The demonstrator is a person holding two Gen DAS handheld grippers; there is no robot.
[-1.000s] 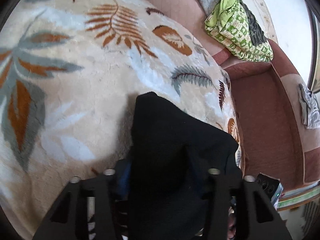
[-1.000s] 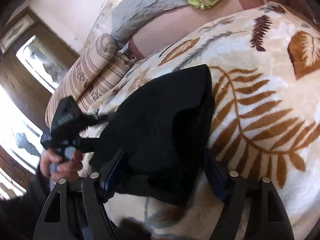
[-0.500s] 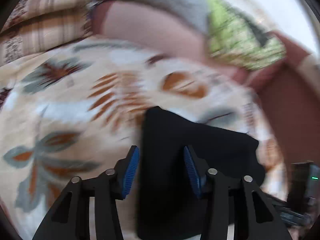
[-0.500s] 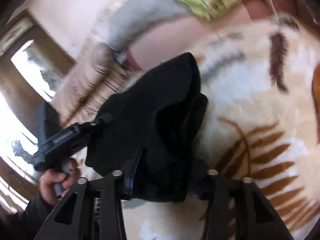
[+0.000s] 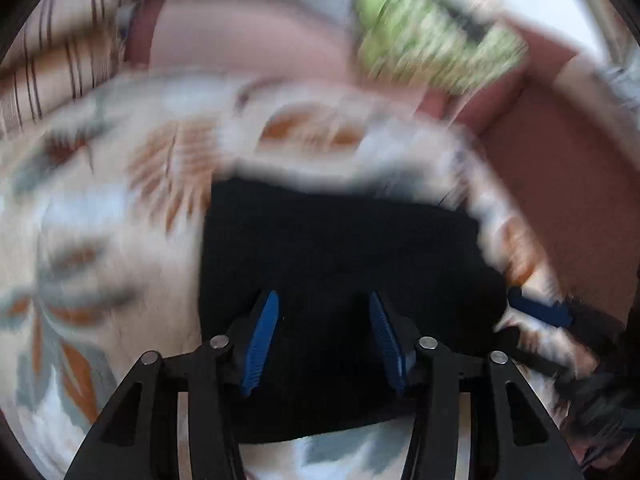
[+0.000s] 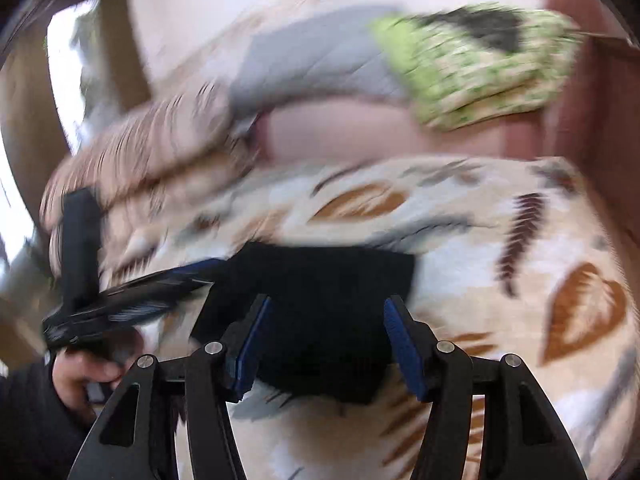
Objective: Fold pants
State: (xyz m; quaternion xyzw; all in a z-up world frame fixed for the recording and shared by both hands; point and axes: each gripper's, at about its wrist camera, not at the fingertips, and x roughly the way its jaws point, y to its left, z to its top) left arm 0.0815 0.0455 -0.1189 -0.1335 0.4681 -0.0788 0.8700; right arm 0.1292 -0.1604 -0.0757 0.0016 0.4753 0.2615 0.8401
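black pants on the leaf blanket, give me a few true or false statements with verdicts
1. The black pants lie on a leaf-patterned blanket. True.
2. The pants are spread out at full length. False: they form a compact folded bundle.
3. The left gripper has its blue pads apart. True.
4. The right gripper is clamped tight on a green cloth. False: its jaws are apart above the pants; the green patterned cloth lies far behind.
5. A hand holds the left gripper's handle in the right wrist view. True.
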